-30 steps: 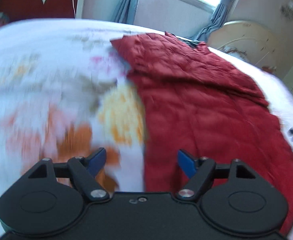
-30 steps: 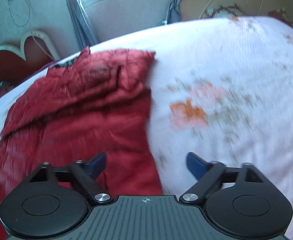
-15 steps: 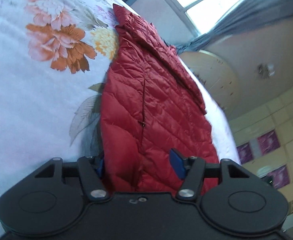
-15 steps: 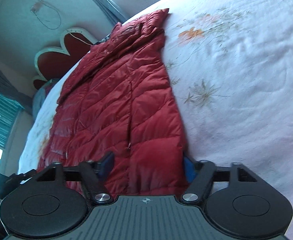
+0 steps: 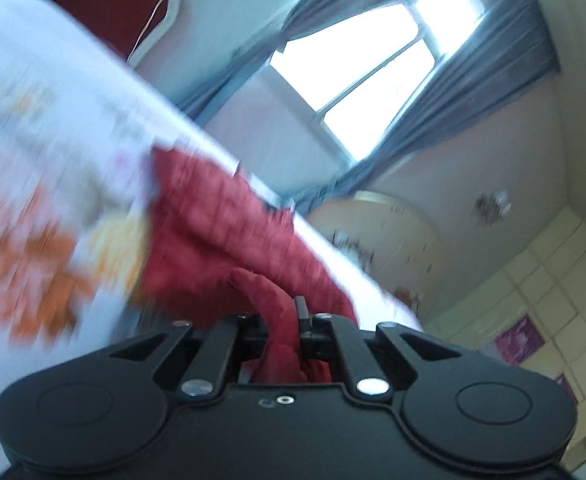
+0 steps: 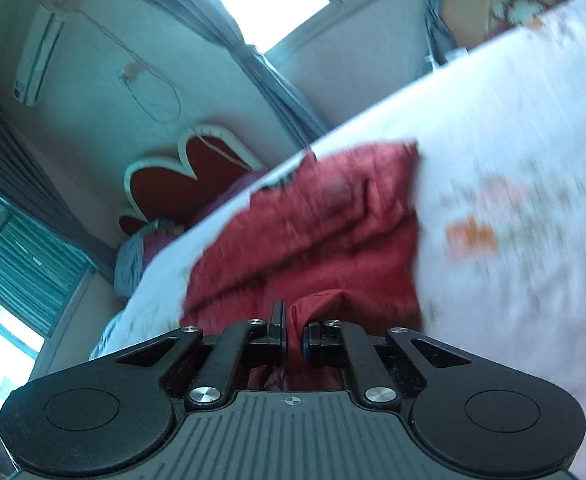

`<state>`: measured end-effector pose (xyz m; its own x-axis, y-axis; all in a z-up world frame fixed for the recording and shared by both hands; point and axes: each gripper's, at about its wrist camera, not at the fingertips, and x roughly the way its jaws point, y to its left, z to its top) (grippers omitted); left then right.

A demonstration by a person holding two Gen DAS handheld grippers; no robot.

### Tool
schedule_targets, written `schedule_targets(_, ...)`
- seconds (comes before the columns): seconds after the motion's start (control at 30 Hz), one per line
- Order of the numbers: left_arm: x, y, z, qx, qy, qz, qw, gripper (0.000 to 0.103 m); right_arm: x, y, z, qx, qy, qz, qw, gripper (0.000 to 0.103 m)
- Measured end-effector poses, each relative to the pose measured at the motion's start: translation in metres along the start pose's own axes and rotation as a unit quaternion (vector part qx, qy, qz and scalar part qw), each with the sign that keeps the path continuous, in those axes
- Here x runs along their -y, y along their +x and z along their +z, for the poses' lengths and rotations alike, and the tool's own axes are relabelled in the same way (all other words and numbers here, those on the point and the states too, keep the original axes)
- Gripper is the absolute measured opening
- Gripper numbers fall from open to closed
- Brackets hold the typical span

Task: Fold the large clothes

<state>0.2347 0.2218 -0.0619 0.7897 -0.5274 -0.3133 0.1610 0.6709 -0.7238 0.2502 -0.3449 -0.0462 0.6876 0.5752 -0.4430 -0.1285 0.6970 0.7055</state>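
A red quilted jacket (image 5: 221,216) lies on the white floral bed sheet (image 5: 33,140), blurred by motion. My left gripper (image 5: 283,312) is shut on a bunched fold of the jacket's near edge, which is pulled up off the bed. In the right wrist view the same jacket (image 6: 313,232) spreads across the sheet (image 6: 533,140). My right gripper (image 6: 293,320) has its jaws closing on another raised fold of red fabric, and the blue pads press it from both sides. The jacket's near hem is hidden behind both gripper bodies.
A red heart-shaped headboard (image 6: 165,184) stands at the bed's far end, with a bluish bundle (image 6: 133,256) beside it. A bright window (image 5: 357,72) with grey-blue curtains lies beyond the bed. A round cream panel (image 5: 389,232) leans by the wall. An air conditioner (image 6: 37,64) hangs high up.
Both grippers went from wide open over the jacket's near edge to closed on its fabric. Both have risen and tilted up, lifting the pinched folds, so more of the room shows.
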Motion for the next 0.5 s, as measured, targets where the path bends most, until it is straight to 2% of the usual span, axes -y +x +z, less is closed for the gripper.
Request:
schedule_targets(0.17,0.008,0.071,0.07,0.017,0.025,0.011,0.9995,0.006,-0.016,0.049,0.08,0.032,-0.002,-0.002,0.999,0.006)
schedule_targets(0.33,-0.005,0.157,0.129,0.003,0.027,0.04,0.9988,0.006,-0.009,0.123,0.153,0.026,0.008,-0.027,0.999,0.006)
schedule_targets(0.43,-0.024,0.204,0.15,-0.016,0.027,0.055,0.998,0.007,0.007,0.168,0.187,0.014,0.018,-0.046,0.999,0.006)
schedule_targets(0.47,-0.03,0.219,0.154,-0.023,0.035,0.062,0.9972,0.008,0.015,0.186,0.196,0.008,0.018,-0.052,0.998,0.007)
schedule_targets(0.5,-0.037,0.231,0.158,-0.029,0.049,0.071,0.9958,0.017,0.02,0.2,0.201,0.007,0.01,-0.065,0.998,0.007)
